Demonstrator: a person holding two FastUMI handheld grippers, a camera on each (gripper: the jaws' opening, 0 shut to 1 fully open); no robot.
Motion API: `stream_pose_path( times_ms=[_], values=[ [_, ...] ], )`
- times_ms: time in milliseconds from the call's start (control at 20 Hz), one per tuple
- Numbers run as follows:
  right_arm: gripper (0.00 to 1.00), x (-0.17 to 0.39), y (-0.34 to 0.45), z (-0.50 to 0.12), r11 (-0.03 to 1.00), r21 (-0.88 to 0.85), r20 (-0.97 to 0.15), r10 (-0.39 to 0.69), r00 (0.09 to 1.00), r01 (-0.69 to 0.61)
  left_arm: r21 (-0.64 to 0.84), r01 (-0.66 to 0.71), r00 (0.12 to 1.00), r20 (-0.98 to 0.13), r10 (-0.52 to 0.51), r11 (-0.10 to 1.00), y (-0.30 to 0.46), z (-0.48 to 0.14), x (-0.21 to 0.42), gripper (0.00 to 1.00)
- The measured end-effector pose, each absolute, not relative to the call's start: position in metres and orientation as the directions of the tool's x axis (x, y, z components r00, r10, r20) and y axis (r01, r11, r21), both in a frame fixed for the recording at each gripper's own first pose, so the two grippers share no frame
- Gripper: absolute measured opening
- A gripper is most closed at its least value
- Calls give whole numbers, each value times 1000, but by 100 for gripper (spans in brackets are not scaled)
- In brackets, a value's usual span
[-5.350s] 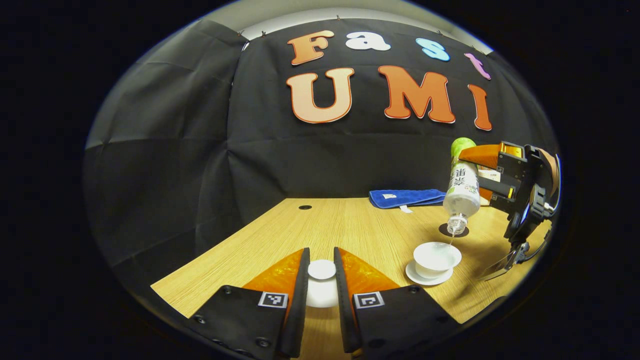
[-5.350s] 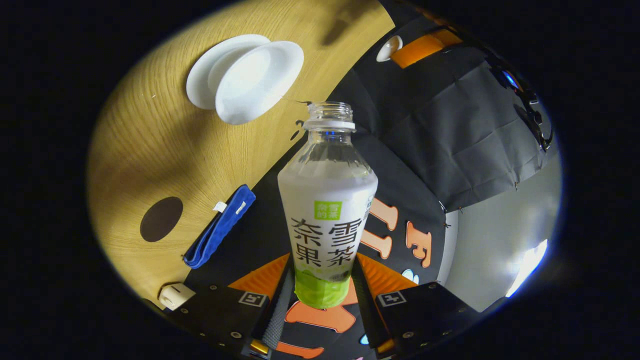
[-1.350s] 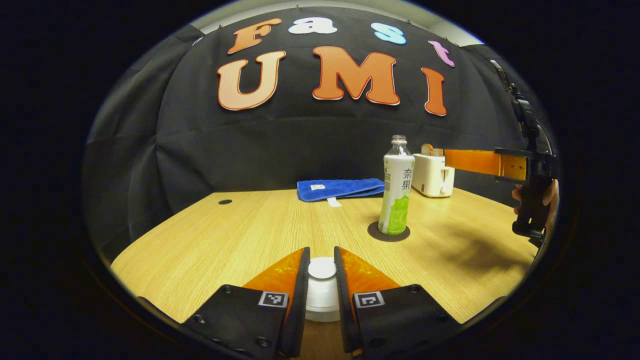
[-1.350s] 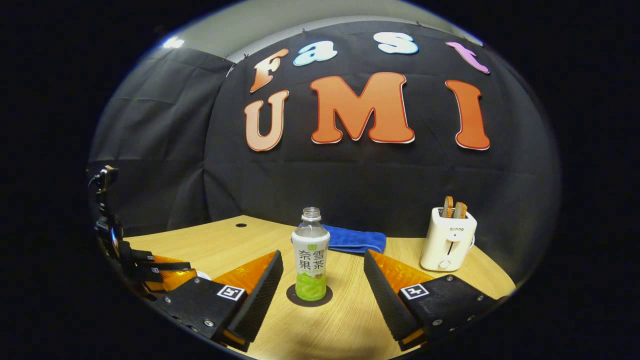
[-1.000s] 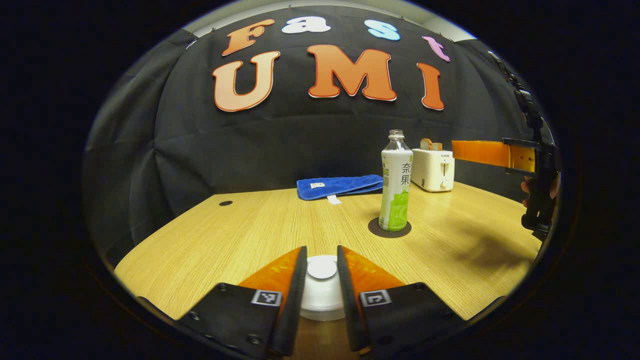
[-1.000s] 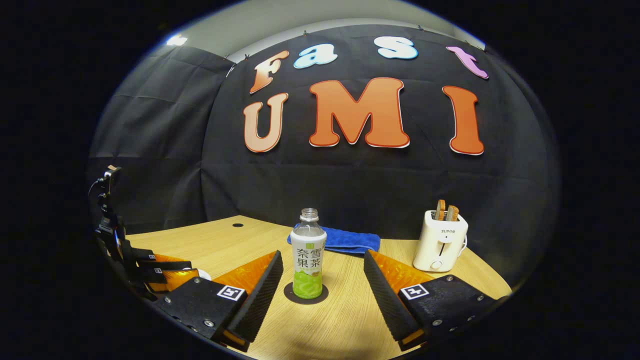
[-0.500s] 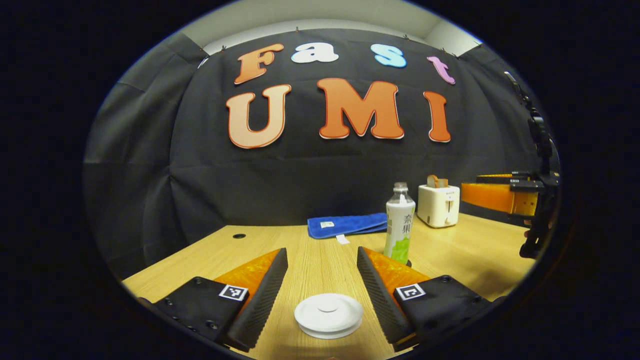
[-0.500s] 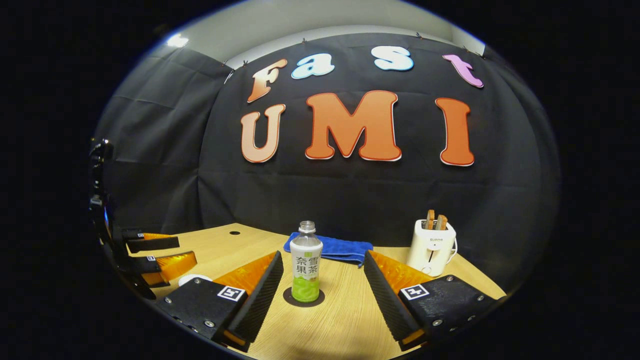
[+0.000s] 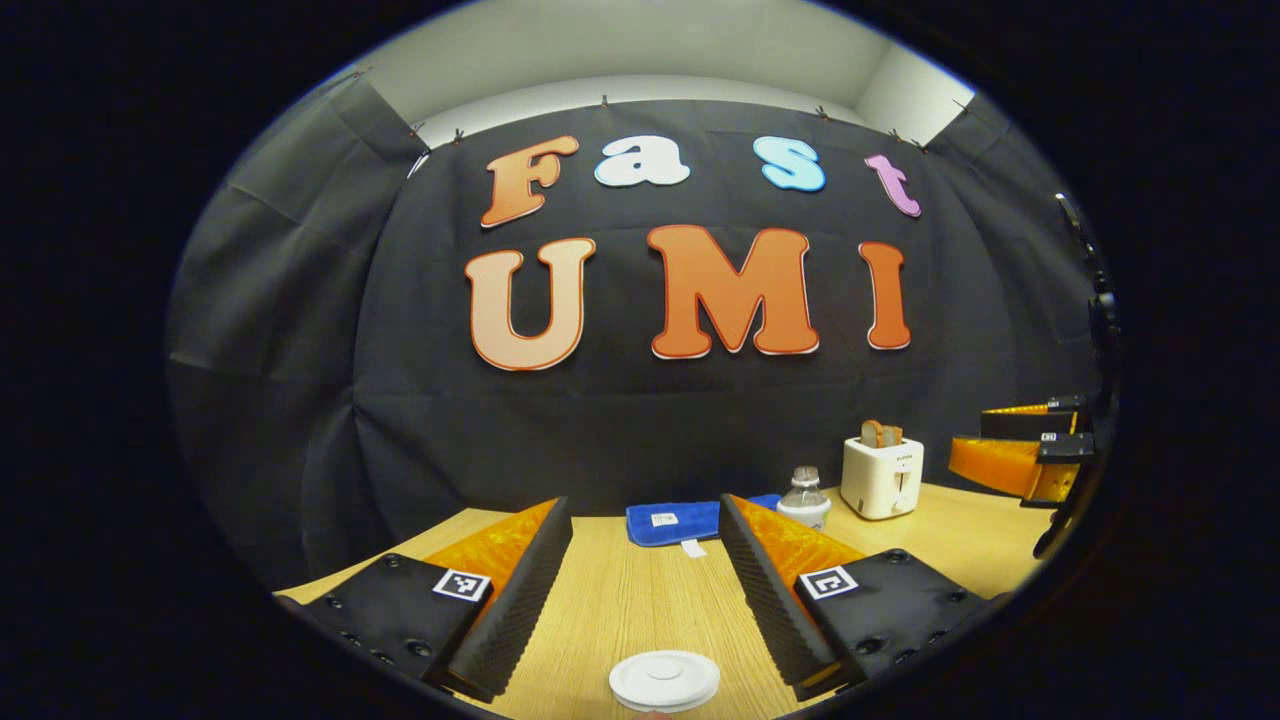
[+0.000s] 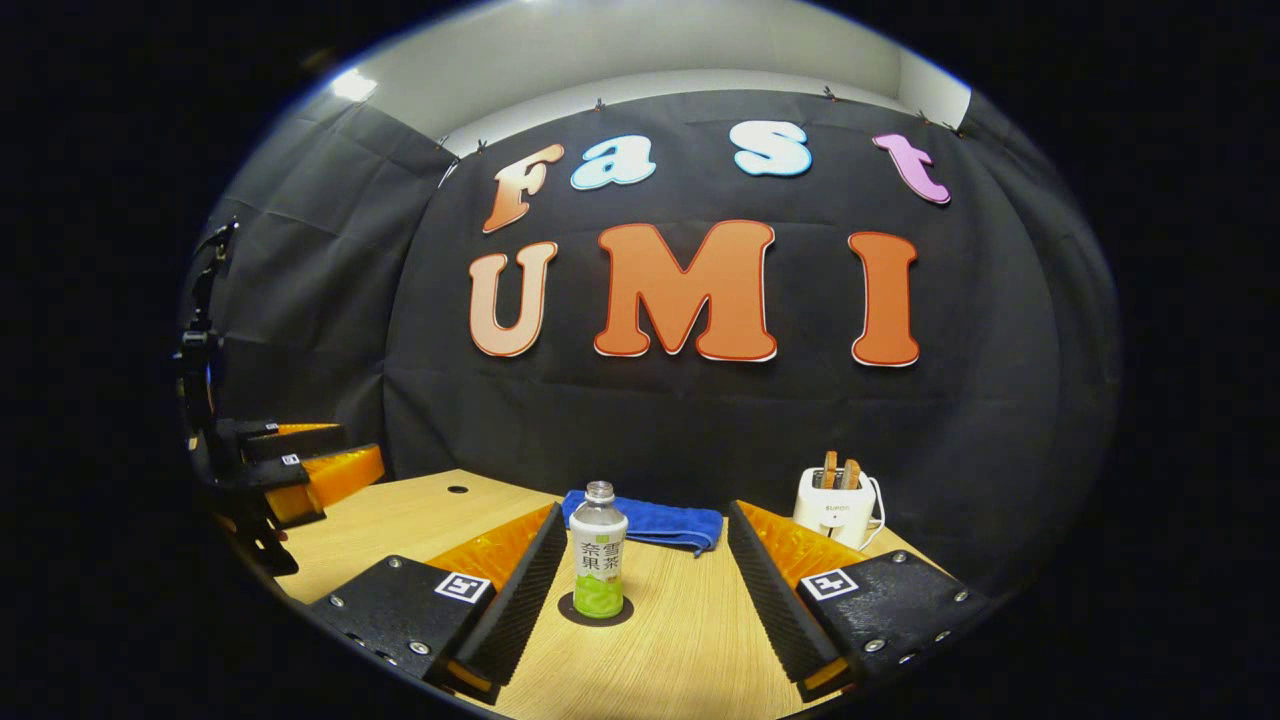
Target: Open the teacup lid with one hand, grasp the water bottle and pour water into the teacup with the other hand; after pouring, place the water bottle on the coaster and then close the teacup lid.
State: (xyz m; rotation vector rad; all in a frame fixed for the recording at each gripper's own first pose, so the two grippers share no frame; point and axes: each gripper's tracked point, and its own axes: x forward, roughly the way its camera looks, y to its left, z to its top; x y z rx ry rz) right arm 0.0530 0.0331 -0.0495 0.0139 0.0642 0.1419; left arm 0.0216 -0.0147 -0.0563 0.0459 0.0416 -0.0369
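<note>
While the left claw [image 9: 645, 560] stands apart above the lidded teacup [image 9: 664, 682] on the desk [image 9: 640, 600], the right claw [image 10: 645, 565], also apart, faces the water bottle [image 10: 599, 563] upright on its coaster [image 10: 575, 612].

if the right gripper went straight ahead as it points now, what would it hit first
Probably the upright plastic water bottle on its dark round coaster, centred ahead between the open right gripper; depth is uncertain.
</note>
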Motion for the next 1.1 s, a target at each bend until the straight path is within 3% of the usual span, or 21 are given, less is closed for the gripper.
stream_pose_path(
  times_ms=[150,450,500,800,1100],
  values=[
    [93,50,34,-41,990,25,-57,142,988,-141,55,15,1000,-24,-14,998,-11,-42,22,94],
    [100,41,37,-36,988,32,-48,155,987,-153,25,-28,1000,3,28,999,-4,-19,20,96],
    [93,40,38,-35,988,30,-47,154,987,-152,31,-30,1000,5,30,999,-4,-21,19,96],
    [100,42,40,-43,990,21,-60,141,988,-140,21,-51,998,-28,52,998,4,-38,18,96],
    [93,46,46,-43,990,2,-53,144,988,-144,28,-72,997,-19,72,997,12,-37,18,94]
  ],
)
